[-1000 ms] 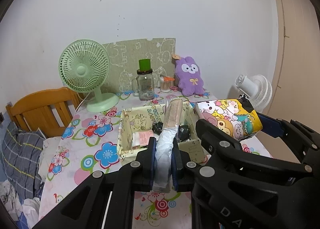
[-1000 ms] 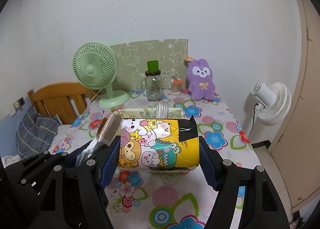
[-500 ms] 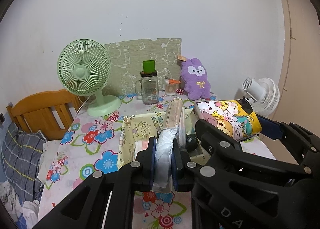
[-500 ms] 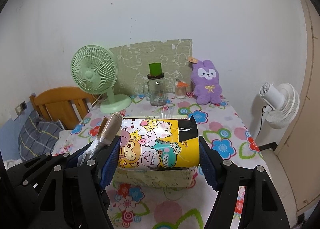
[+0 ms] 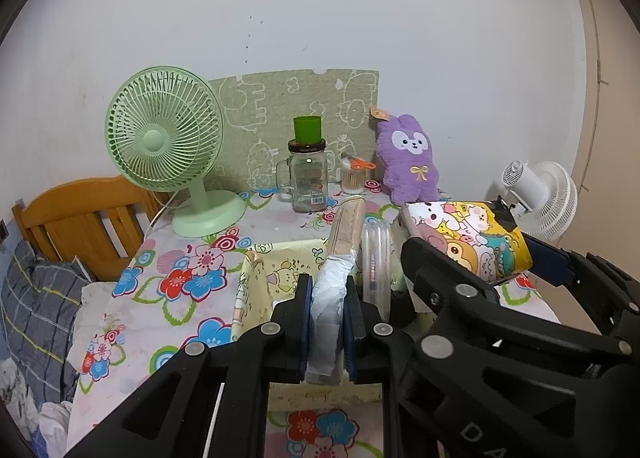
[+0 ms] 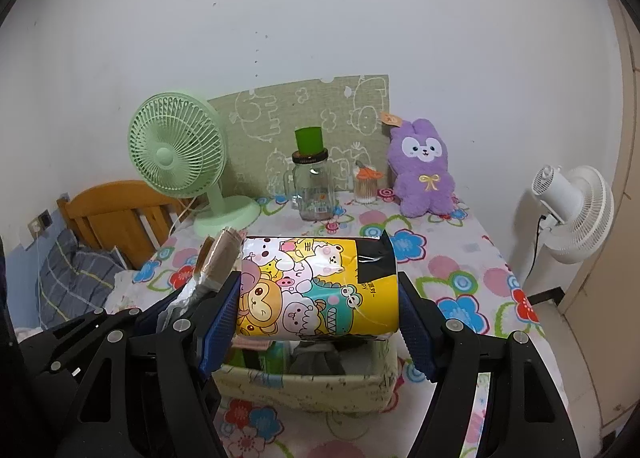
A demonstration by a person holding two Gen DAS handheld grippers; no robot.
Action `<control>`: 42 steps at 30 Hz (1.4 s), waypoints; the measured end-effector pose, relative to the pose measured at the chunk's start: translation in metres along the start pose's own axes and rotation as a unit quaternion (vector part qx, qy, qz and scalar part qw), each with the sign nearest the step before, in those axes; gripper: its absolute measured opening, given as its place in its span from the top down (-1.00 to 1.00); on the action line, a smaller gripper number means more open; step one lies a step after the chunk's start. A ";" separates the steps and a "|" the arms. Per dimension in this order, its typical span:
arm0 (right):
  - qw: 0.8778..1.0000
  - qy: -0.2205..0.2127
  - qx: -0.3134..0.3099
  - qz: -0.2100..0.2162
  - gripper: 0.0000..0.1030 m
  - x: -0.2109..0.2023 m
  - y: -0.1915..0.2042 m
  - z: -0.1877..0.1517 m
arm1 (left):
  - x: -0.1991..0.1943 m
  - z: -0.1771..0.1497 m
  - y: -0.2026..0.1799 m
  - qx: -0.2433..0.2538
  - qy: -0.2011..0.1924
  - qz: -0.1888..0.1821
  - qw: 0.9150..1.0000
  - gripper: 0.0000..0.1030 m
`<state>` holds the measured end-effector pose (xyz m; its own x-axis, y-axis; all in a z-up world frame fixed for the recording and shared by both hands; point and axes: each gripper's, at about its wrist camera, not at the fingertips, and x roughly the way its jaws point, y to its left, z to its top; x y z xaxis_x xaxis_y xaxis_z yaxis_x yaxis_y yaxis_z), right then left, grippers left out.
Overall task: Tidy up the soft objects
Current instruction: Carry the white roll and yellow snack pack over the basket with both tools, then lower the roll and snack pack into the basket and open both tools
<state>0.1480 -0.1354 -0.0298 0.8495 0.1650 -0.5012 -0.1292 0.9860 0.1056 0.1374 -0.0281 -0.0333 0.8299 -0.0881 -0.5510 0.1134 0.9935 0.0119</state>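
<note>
Both grippers have moved forward over the flowered table point(image 6: 460, 258) and now hang above the fabric storage box point(image 6: 304, 382), which sat further up the frame a second ago and now lies at lower centre in both views. The left gripper point(image 5: 327, 310) remains clamped on a flat plastic-wrapped packet point(image 5: 340, 254), which stands on edge at the centre of its view. The right gripper point(image 6: 318, 322) holds the cartoon-printed roll point(image 6: 316, 290) crosswise, pads pressing each end. The box already contains items (indistinct, dark and pink). Judgement: carrying is nearly complete; lowering and release into the box remain.
</note>
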 end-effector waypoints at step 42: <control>0.999 0.038 -0.028 0.018 -0.62 0.085 0.014 -0.020 | 0.058 -0.023 0.020 0.022 0.072 0.013 0.997 -0.46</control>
<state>0.2077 -0.1069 -0.0882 0.8028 0.1993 -0.5619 -0.1890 0.9789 0.0773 0.1750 -0.0115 -0.0845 0.7457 -0.0469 -0.6647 0.1185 0.9909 0.0630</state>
